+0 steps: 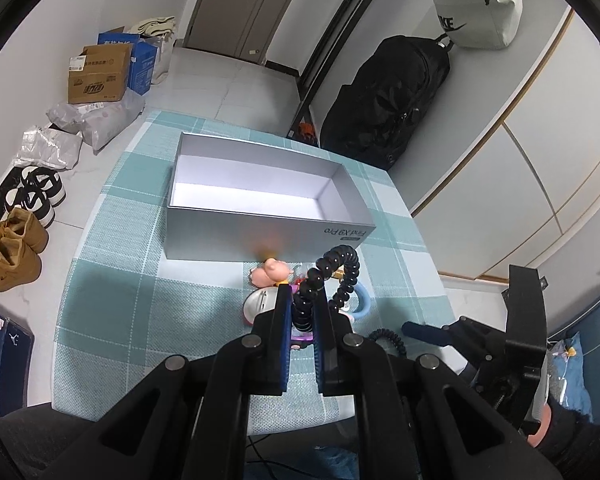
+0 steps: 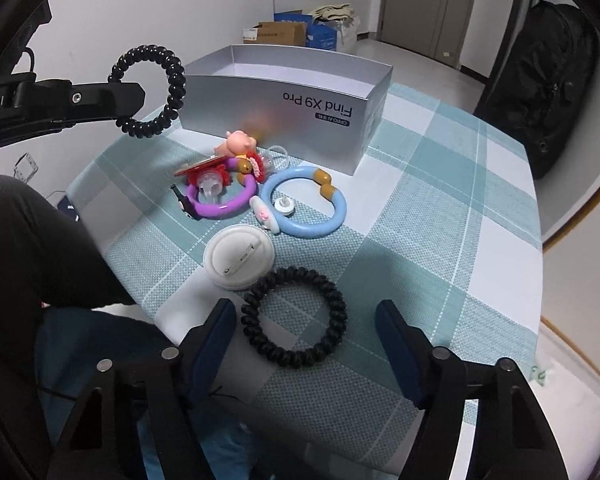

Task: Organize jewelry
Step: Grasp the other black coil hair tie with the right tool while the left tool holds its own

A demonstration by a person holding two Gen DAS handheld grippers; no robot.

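My left gripper [image 1: 300,294] is shut on a black spiral hair tie [image 1: 342,266], held in the air short of the open silver box [image 1: 260,236]; both also show in the right wrist view, the left gripper [image 2: 138,98] and its hair tie [image 2: 174,80]. The box's [image 2: 284,120] inside looks empty. My right gripper [image 2: 306,316] is open, low over the cloth. A second black spiral hair tie [image 2: 334,304] lies flat between its fingers, with a gap on the right side. Beyond it lie a white round badge [image 2: 238,260], a blue ring [image 2: 312,232], a purple ring [image 2: 228,208] and a pink pig figure [image 2: 240,142].
The table wears a teal checked cloth [image 2: 440,200]; its edges run close on the left and right. A person's dark trouser leg [image 2: 40,240] is at the near left. Shoes [image 1: 16,248], cartons [image 1: 96,76] and a black backpack [image 1: 388,100] stand on the floor around.
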